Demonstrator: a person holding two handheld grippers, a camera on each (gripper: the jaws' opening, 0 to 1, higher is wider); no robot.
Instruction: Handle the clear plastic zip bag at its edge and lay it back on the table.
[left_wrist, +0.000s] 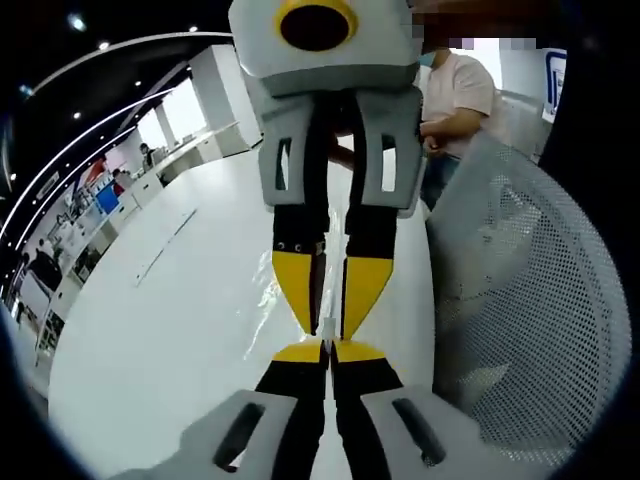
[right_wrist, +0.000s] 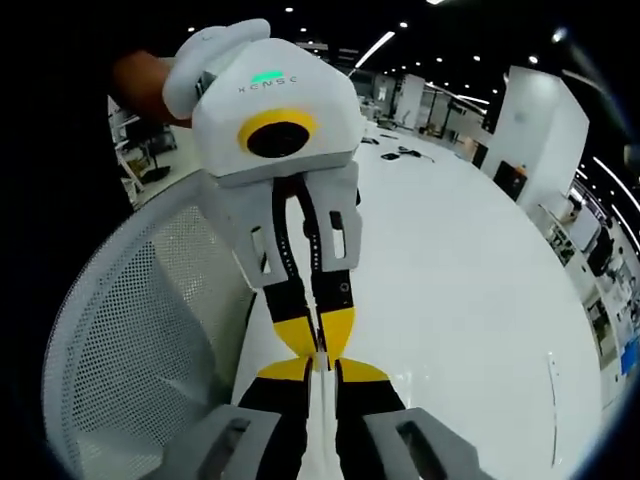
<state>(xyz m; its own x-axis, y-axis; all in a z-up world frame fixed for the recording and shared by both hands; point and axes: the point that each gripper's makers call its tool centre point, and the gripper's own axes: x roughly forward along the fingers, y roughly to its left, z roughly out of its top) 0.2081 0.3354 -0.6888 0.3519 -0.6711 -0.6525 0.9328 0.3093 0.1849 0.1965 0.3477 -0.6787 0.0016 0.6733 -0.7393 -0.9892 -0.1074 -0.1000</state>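
Both tools meet tip to tip over the white surface (left_wrist: 150, 330), each pinching the same thin edge of the clear zip bag (left_wrist: 275, 300). In the left gripper view the left tool (left_wrist: 327, 352) has its yellow tips closed together, with the right tool (left_wrist: 330, 325) coming in from the far side, also closed. In the right gripper view the right tool (right_wrist: 322, 368) is likewise clamped, facing the left tool (right_wrist: 318, 345); the bag (right_wrist: 322, 440) shows as a pale sliver between the jaws. A mesh chair back (right_wrist: 150, 330) stands just beside. The bag seems held up at its edge; next it should be lowered flat, then both tools opened.
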